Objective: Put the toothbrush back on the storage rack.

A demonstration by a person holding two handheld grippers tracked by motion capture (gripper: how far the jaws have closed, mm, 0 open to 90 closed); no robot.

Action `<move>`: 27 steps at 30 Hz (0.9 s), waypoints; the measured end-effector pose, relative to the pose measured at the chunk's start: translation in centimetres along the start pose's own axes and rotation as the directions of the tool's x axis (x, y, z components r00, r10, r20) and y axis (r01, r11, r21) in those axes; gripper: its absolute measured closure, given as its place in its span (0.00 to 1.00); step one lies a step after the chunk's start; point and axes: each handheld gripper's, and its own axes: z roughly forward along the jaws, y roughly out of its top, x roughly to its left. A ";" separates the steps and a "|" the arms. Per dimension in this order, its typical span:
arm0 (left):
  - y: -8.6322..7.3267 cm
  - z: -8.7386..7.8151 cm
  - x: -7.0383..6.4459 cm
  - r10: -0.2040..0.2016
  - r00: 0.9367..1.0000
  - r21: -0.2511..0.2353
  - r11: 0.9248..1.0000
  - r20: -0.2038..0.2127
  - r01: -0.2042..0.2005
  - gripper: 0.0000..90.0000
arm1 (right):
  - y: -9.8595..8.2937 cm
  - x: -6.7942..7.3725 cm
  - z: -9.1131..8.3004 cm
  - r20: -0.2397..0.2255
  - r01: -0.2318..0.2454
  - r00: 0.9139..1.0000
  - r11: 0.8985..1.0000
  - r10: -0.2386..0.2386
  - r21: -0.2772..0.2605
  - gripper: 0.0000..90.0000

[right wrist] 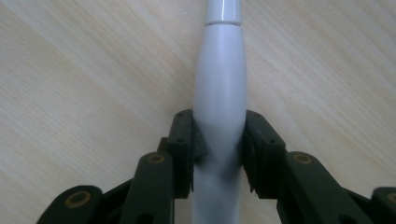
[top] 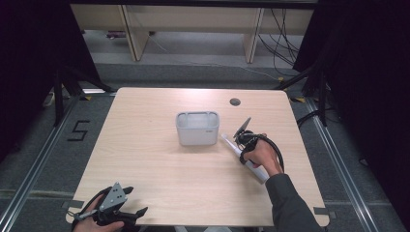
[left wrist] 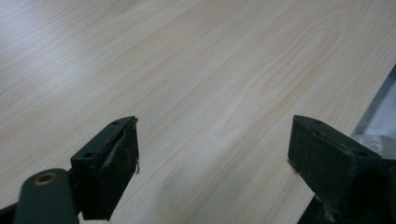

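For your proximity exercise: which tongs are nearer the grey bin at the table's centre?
Right. The right tongs sit just beside the grey bin, shut on a white tube. The left tongs rest open at the table's near left edge, far from it.

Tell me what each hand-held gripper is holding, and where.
Right hand-held gripper clamps the white tube around its widest part; left hand-held gripper holds nothing.

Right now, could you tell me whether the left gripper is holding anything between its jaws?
No, the left gripper stands wide open in its own view, with bare table between its jaws.
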 end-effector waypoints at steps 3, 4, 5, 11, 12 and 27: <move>0.0 0.0 0.1 0.003 1.000 0.010 1.000 -0.001 -0.003 0.18 | -0.7 -0.3 -1.0 0.004 -0.028 1.000 0.999 0.028 -0.022 0.74; 0.0 0.0 0.1 0.003 1.000 0.010 1.000 -0.001 -0.003 0.18 | -0.7 -0.3 -1.0 0.004 -0.028 1.000 0.999 0.028 -0.022 0.74; 0.0 0.0 0.0 -0.001 1.000 0.003 1.000 -0.004 0.001 0.18 | -0.9 -0.6 -1.1 0.010 -0.007 1.000 0.999 0.008 -0.053 0.74; 0.0 0.1 0.0 -0.014 1.000 -0.007 1.000 0.002 0.014 0.18 | -2.8 -1.5 -3.6 0.009 -0.003 1.000 0.980 0.004 -0.199 0.74; 0.0 0.0 0.1 0.009 1.000 0.012 1.000 0.002 -0.009 0.18 | -3.2 -1.5 -4.0 0.001 -0.016 1.000 0.972 0.017 -0.233 0.74; -0.1 0.1 0.1 -0.012 1.000 -0.005 1.000 -0.005 0.012 0.18 | -4.9 -1.7 -6.6 -0.041 -0.060 0.998 0.842 0.046 -0.536 0.74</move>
